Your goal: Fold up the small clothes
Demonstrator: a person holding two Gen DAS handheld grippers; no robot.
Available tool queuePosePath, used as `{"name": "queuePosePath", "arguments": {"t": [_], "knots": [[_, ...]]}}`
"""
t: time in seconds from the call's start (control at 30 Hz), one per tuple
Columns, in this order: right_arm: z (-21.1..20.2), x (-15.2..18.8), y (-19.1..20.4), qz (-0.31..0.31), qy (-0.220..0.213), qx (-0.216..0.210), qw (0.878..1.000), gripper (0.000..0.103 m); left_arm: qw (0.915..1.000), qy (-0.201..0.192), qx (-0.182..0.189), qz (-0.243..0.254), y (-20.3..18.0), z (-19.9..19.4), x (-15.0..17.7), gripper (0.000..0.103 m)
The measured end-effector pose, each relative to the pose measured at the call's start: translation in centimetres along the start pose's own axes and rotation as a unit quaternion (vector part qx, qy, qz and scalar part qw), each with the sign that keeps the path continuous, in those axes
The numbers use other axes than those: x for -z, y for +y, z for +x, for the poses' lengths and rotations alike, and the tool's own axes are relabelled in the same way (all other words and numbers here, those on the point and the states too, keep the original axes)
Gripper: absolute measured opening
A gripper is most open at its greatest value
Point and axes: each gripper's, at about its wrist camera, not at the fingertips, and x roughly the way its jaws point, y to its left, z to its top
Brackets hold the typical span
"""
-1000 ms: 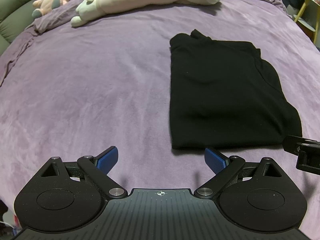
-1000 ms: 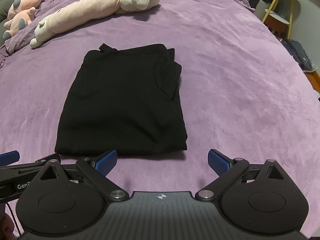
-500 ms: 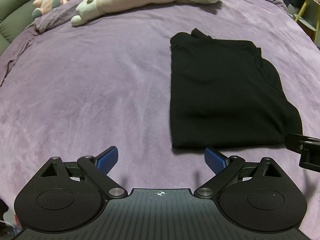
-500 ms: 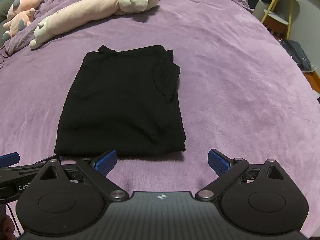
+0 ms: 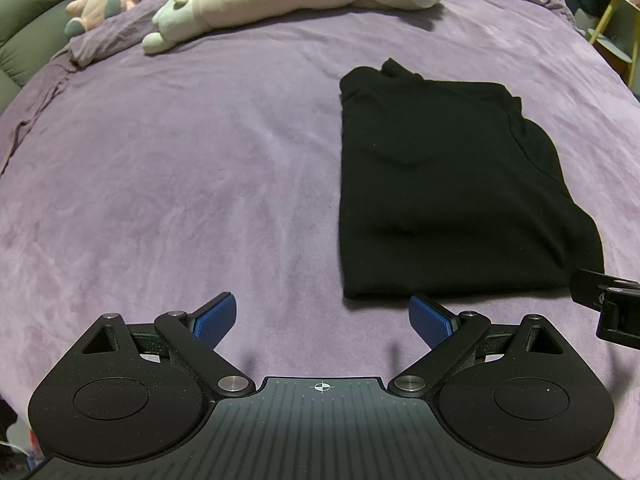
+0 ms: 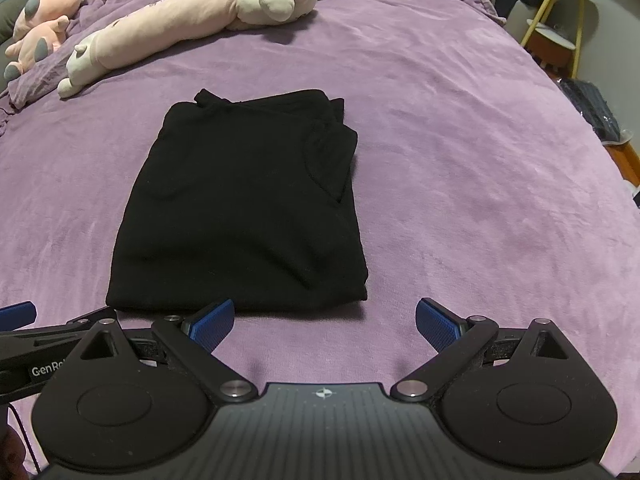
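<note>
Black garment [image 6: 240, 208] lies folded on the bed [image 6: 460, 160] — unmoved; both grippers, left [image 5: 322, 318] and right [image 6: 325, 320], stay spread, empty, barely drifting — looks finished.

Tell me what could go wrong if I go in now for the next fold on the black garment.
1. The garment has loose layers bunched along its right side; a shallow pinch there may lift only the top layer and undo the fold.
2. The blanket is plush, so open fingers scooping at the near hem could catch it too.
3. Both hand-held grippers, left and right, sit close together at the near edge and might bump.
</note>
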Motion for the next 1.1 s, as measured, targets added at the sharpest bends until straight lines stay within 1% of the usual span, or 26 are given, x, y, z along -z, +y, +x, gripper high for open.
{"name": "queuePosePath", "arguments": {"t": [0.43, 0.6, 1.1], "knots": [[0.05, 0.50, -0.02, -0.005, 0.000, 0.003, 1.000, 0.097, 1.0000, -0.002, -0.001, -0.005, 0.17, -0.24, -0.13, 0.097], [0.05, 0.56, -0.15, -0.003, 0.000, 0.003, 1.000, 0.097, 1.0000, -0.004, -0.007, 0.000, -0.04, -0.32, -0.11, 0.097], [-0.14, 0.73, -0.53, 0.000, -0.003, 0.003, 1.000, 0.097, 0.9999, -0.008, -0.007, 0.009, -0.58, -0.47, -0.01, 0.097]]}}
